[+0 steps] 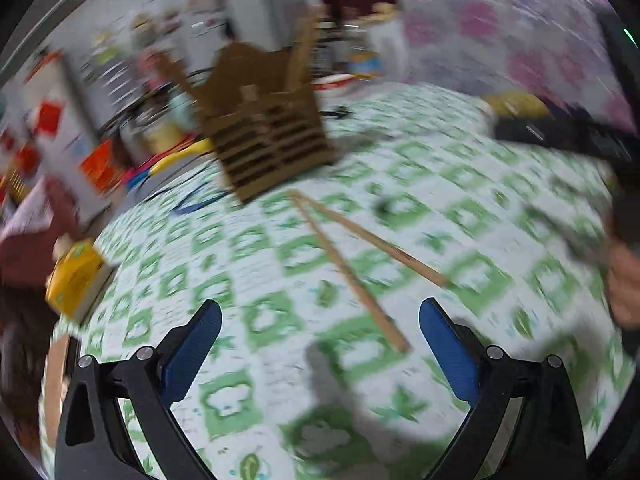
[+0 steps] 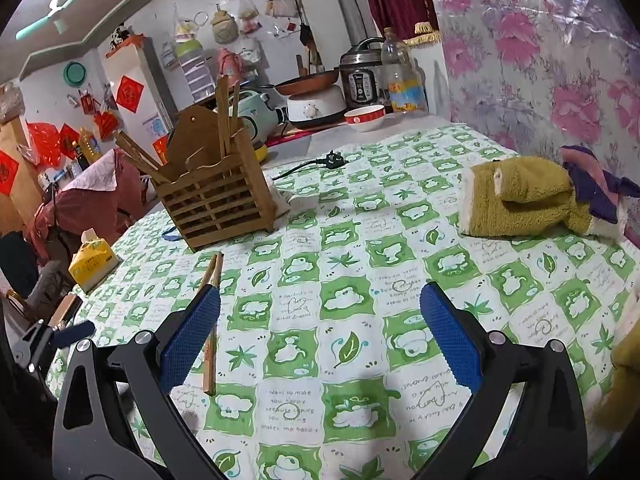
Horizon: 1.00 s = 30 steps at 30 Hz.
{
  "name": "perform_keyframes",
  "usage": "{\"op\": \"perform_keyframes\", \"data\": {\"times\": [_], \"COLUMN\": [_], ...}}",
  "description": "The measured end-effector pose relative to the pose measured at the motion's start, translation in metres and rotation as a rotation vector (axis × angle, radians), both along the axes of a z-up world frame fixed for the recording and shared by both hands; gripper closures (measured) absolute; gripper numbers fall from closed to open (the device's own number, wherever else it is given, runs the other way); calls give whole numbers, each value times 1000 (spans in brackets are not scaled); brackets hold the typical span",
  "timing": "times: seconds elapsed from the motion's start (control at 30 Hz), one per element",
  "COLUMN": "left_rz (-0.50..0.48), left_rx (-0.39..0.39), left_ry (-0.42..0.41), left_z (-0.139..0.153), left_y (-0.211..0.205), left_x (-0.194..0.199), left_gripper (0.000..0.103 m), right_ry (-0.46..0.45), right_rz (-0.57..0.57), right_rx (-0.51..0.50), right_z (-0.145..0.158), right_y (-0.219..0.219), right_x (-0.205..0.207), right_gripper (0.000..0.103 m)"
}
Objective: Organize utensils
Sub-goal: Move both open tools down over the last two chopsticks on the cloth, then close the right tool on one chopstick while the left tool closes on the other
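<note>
A slatted wooden utensil holder stands on the green-checked tablecloth, with several chopsticks upright in it. Two loose chopsticks lie in front of it, partly hidden behind my right gripper's left finger. My right gripper hovers open over bare cloth, holding nothing. The left wrist view is motion-blurred. In it, the holder is ahead and the two chopsticks lie in a V. Its near tip reaches between the fingers of my open, empty left gripper.
A yellow tissue pack sits at the table's left edge. Folded towels lie at the right, and a black plug and cord lie behind the holder. A bowl and cookers stand at the back. A hand shows at the right.
</note>
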<state>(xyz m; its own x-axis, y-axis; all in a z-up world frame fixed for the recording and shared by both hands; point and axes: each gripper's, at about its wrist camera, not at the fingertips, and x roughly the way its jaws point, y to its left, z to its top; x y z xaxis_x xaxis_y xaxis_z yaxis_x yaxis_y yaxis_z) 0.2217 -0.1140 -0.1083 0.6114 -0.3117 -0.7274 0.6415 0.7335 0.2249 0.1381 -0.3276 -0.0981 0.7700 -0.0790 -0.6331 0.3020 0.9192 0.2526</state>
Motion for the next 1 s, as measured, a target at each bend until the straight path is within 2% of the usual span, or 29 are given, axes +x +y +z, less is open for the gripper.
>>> {"op": "perform_keyframes", "data": {"times": [0.1,0.17,0.27,0.33,0.43,0.47,0.5,0.57,0.63,0.83,1.0], "left_rz": [-78,-76,-8,103,339,419,456,483,475,433,432], "left_rx": [58,102,170,175,96,31,-18,-78,-97,-59,-72], "left_ry": [-3,-6,-14,-30,45,106,143,181,193,74,55], "left_z": [-7,-13,-22,-20,-15,-14,-12,-10,-9,-1,3], "left_y": [-7,-10,-6,8,46,64,76,89,92,76,77], "left_x": [-12,-11,8,30,71,84,90,94,93,75,69], "left_gripper": [6,6,5,5,6,6,6,6,6,6,6], "right_ry": [-2,-1,1,0,1,2,3,10,16,44,70], "right_rz": [5,11,15,19,33,43,58,94,136,256,324], "right_rx": [-2,-7,-14,-18,-27,-31,-37,-46,-57,-103,-142], "right_z": [0,0,0,1,1,1,1,1,0,0,-1], "right_y": [1,3,4,5,8,10,12,18,25,49,65], "right_x": [0,0,0,0,1,1,2,3,5,11,10], "right_gripper": [6,6,6,6,6,6,6,6,6,6,10]}}
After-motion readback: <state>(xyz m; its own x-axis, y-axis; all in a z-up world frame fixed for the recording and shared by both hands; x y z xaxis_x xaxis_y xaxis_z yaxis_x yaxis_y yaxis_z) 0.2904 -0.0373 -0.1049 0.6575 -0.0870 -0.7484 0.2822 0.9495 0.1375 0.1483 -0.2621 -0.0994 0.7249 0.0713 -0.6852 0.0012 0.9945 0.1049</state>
